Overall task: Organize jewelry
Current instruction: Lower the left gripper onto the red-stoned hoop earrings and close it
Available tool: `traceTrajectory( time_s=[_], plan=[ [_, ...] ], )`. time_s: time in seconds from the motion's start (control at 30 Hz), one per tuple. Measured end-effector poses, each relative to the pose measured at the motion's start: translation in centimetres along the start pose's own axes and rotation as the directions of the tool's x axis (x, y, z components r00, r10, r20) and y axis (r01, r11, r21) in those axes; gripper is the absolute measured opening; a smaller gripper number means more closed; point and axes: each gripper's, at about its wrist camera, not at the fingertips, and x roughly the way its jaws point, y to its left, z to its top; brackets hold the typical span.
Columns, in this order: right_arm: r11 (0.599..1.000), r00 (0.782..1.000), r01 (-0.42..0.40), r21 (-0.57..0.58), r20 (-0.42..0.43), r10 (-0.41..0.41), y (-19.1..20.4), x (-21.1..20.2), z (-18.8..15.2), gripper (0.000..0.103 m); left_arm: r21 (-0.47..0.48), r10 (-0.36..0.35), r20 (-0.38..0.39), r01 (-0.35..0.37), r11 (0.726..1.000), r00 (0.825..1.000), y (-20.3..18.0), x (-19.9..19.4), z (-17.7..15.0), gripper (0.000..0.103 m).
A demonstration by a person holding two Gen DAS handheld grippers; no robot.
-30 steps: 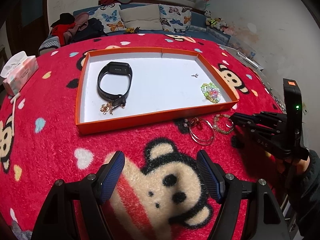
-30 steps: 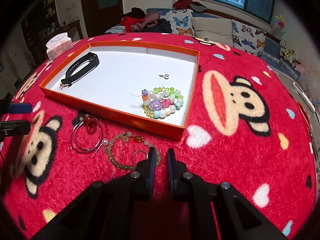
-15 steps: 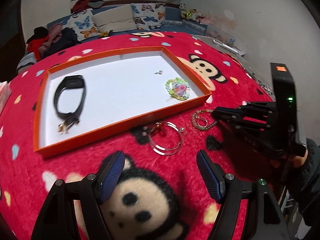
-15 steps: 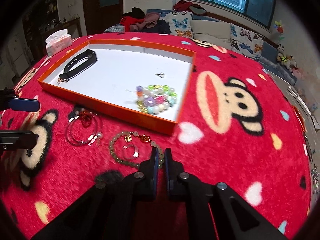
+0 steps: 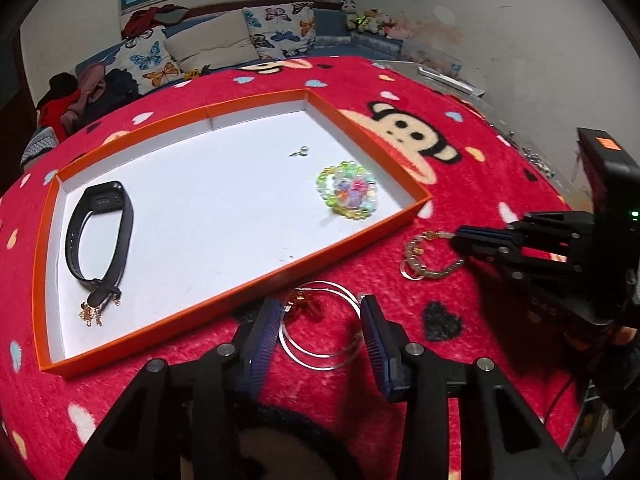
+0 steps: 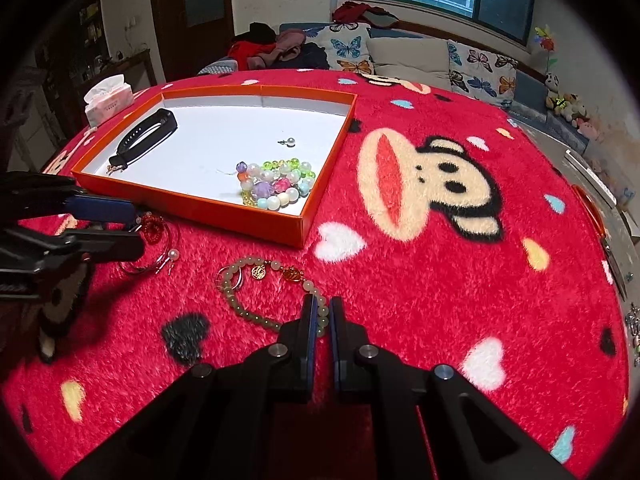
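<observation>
Left wrist view: my left gripper (image 5: 320, 330) has its jaws closing, with the wire hoop earrings (image 5: 320, 332) lying between them on the red blanket (image 5: 400, 100). The pads are not pressing on the wire yet. The hoops' red charm (image 5: 306, 306) sits just beside my left pad; the wire is thin and partly blurred. A second ago the hoops lay ahead of the fingertips and my jaws stood much wider. My right gripper (image 5: 456, 240) comes in from the right, its jaws together on the jade bead bracelet (image 5: 424, 260); the contact point is hidden behind the fingertips. The orange tray (image 5: 360, 236) holds a black wristband (image 5: 100, 236), the colourful bead bracelet (image 5: 348, 196) and a pearl stud (image 5: 302, 152). The gold bit at the wristband's clasp is too small to identify.

Right wrist view: my right jaws are clamped on the jade bead bracelet (image 6: 272, 292), and its near beads are covered by my fingers (image 6: 308, 320). A small silver ring (image 6: 234, 278) lies inside the loop. The bracelet sits outside the tray (image 6: 260, 220), near its front wall. The left gripper (image 6: 136, 228) enters from the left edge, its body cut off, covering part of the hoops (image 6: 160, 248); earlier it was further off them. A tissue pack (image 6: 108, 98) stands beyond the tray.
</observation>
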Motion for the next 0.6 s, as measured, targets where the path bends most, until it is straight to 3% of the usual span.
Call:
traceTrajectory(
  time_s=[0.27,0.6],
  plan=[
    [1.0,1.0,-0.009,0.003,0.006,0.009,-0.2,0.0,-0.1,0.008,0.022,0.029,-0.009,-0.028,0.999,1.0,0.6,1.0,0.0,0.032],
    [1.0,1.0,-0.008,0.003,0.005,0.008,-0.3,0.0,-0.1,0.008,0.056,0.045,-0.008,-0.044,0.997,0.999,0.0,1.1,0.0,0.031]
  ],
)
